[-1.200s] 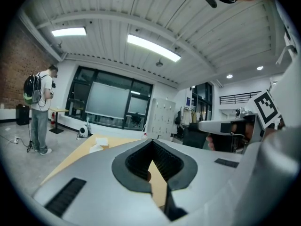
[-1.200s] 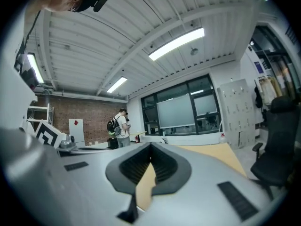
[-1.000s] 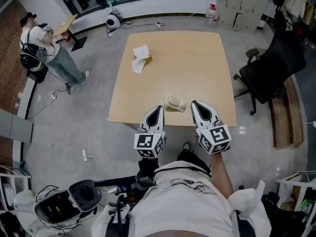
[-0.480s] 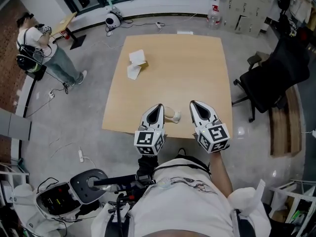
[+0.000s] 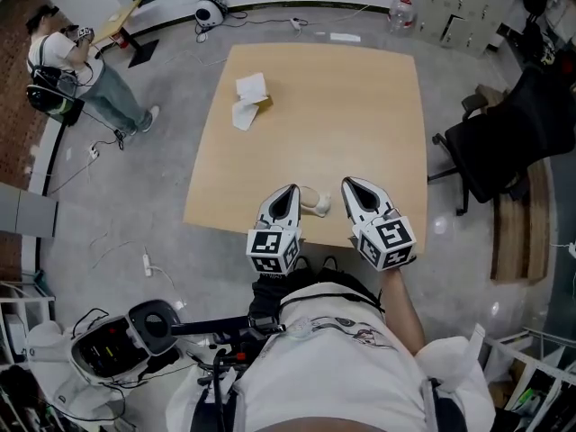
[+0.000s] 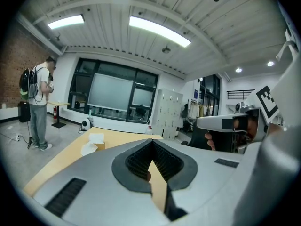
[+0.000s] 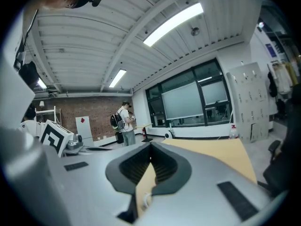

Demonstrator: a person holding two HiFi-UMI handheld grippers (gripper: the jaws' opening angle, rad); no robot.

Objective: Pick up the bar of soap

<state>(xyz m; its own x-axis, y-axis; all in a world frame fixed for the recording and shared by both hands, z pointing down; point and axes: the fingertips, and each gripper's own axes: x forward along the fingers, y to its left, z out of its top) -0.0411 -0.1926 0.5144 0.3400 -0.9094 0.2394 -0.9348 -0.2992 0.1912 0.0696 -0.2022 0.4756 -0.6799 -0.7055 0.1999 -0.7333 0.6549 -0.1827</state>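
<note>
The bar of soap (image 5: 315, 204) lies at the table's (image 5: 351, 106) near edge, between the left gripper (image 5: 292, 190) and the right gripper (image 5: 346, 183). Both have their jaws closed and empty. Crumpled paper (image 5: 245, 113) sits well apart near the far left corner. An office chair (image 5: 504, 138) stands off the right edge.

**Bar of soap (image 5: 316, 204) at rest on the wooden table (image 5: 342, 106).**
A small, pale cream lump with rounded outline, it lies flat on the bare tabletop, close to the near edge and about midway along it, well apart from the far edge. Finer surface detail cannot be resolved.
</note>
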